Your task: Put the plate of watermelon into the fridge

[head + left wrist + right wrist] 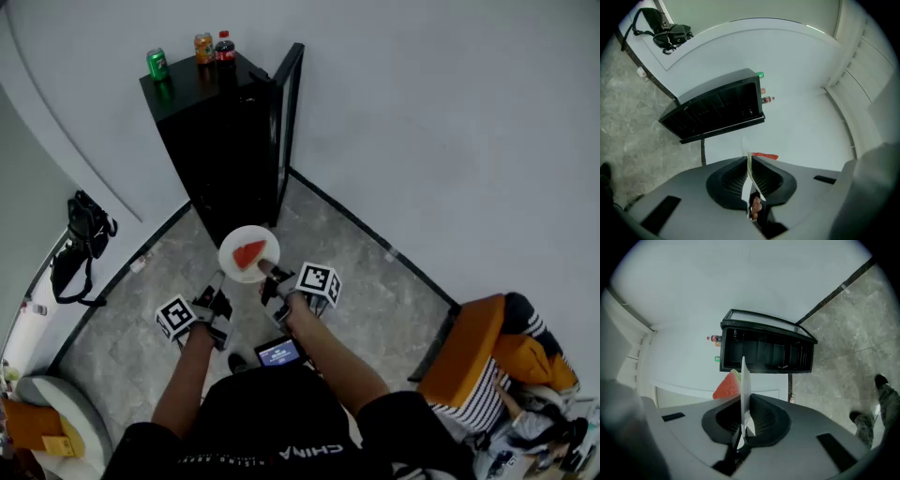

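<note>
Item 1. Pinching the rim of the white plate [750, 177] with the fingers [729, 180] of the left gripper [749, 161], both pressed together on the thin edge. Showing in the head view as the left gripper [223, 279] reaching to the plate's near-left edge.

Item 2. Clamping the same plate [745, 378] with the fingers [766, 420] of the right gripper [743, 404], closed on the rim. Meeting the plate's near-right edge in the head view, right gripper [266, 272].

Item 3. Carrying the white plate [232, 242] in the air between the two grippers, above the floor [375, 281] and just in front of the fridge, not inside it. Bearing one red watermelon slice [248, 254] with a green rind, lying on the plate's middle; the slice also peeking past the plate edge in the left gripper view [765, 156] and the right gripper view [726, 387].

Item 4. Standing in the corner against the wall [422, 112]: black mini fridge [211, 141], its fridge door [286, 112] swung open at the right side, dark interior facing the plate.

Item 5. Standing on the fridge top: green can [157, 64], orange can [203, 47], dark soda bottle [225, 47].

Item 6. Lying on the floor by the left wall: black bag [84, 234].

Item 7. Sitting at the lower right: person in a striped top [487, 403] on an orange chair [469, 347].
</note>
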`<state>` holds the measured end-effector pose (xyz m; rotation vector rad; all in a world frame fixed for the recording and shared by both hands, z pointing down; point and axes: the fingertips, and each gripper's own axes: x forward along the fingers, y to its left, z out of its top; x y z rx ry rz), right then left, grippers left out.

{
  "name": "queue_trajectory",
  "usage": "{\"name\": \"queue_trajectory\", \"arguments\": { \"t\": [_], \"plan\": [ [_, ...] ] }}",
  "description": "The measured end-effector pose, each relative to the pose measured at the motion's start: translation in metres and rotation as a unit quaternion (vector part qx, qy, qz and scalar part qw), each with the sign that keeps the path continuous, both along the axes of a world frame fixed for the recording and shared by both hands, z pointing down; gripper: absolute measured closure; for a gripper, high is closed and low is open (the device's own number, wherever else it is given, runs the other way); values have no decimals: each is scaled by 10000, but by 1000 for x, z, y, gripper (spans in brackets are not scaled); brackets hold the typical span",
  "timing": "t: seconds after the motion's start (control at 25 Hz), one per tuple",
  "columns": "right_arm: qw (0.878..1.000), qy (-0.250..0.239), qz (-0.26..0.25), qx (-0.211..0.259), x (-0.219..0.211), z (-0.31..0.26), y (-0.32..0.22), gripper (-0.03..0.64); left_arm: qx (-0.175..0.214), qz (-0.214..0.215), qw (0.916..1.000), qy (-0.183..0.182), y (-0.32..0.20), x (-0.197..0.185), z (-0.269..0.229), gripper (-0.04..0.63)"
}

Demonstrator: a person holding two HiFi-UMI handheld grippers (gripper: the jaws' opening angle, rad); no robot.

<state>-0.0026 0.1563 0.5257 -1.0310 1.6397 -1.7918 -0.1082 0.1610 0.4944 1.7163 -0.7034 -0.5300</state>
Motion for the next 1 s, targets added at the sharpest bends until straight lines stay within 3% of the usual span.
{"name": "queue_trajectory", "arguments": {
  "t": [1.0],
  "plan": [
    [10000,28,54,35,11,-4,-3,586,64,190,9996,-194,-3,8,1,558]
  ]
}}
